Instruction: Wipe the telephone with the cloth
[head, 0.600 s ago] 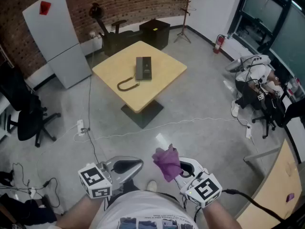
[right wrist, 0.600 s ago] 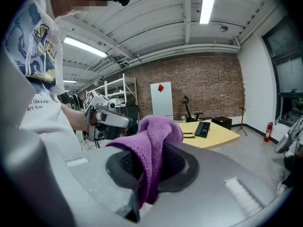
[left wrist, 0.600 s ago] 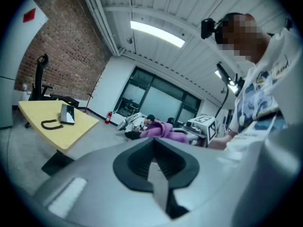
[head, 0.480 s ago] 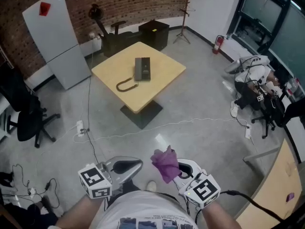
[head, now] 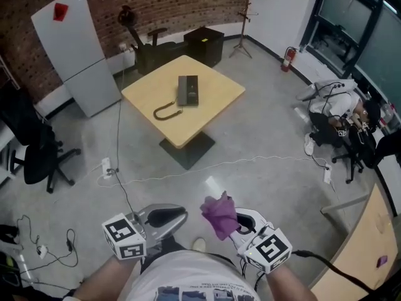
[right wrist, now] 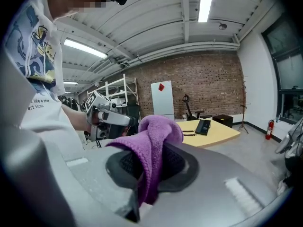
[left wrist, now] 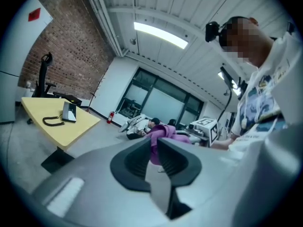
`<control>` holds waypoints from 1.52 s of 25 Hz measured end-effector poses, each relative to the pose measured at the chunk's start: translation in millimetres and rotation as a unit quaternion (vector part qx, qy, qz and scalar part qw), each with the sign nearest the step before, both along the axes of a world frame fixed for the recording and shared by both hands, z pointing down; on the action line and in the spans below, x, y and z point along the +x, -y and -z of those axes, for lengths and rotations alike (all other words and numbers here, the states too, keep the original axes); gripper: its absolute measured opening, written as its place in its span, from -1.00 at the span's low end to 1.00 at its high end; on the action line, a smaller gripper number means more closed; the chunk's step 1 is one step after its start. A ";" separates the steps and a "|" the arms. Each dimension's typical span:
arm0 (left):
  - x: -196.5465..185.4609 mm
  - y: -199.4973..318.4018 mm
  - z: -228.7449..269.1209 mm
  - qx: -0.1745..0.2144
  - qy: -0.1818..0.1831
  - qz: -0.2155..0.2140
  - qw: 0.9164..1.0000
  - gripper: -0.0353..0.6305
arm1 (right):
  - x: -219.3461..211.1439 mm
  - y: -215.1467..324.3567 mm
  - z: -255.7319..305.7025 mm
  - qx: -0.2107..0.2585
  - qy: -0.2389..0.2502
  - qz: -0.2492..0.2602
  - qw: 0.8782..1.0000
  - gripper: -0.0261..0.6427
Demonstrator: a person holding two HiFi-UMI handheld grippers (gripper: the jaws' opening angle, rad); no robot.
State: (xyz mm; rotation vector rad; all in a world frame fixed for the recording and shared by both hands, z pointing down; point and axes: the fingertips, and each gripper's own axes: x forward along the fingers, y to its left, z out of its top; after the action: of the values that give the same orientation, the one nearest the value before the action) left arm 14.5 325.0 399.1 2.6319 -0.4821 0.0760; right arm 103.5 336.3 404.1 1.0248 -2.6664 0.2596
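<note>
The dark telephone (head: 188, 89) lies on the yellow table (head: 219, 86) across the room, its handset (head: 168, 111) off beside it on a cord. It shows small in the left gripper view as the telephone (left wrist: 69, 111) and in the right gripper view as the telephone (right wrist: 203, 126). Both grippers are held close to the person's body, far from the table. My right gripper (head: 237, 226) (right wrist: 149, 162) is shut on a purple cloth (head: 219, 215) (right wrist: 156, 131) that bunches above the jaws. My left gripper (head: 164, 218) (left wrist: 152, 157) holds nothing, its jaws a narrow gap apart.
Bare concrete floor lies between me and the table, crossed by a white cable (head: 188, 168). A grey panel (head: 78, 49) and a black office chair (head: 37, 155) stand left; a black box (head: 203, 42) behind the table; bags and gear (head: 338, 118) right; a wooden desk edge (head: 369, 249) near right.
Almost nothing differs: the view has shifted very slightly and both grippers stay where they were, the cloth still in the right one.
</note>
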 end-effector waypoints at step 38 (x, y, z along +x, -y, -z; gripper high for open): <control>-92.4 206.7 -23.9 -0.051 -0.005 -0.016 0.999 -0.80 | -82.1 189.2 -1.0 -0.049 -0.009 -0.050 0.997 -0.79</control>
State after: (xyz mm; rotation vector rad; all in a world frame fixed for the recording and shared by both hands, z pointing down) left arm -78.0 118.2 423.0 2.5399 -0.4220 0.0956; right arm 21.4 147.0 405.1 1.1250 -2.5614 0.3960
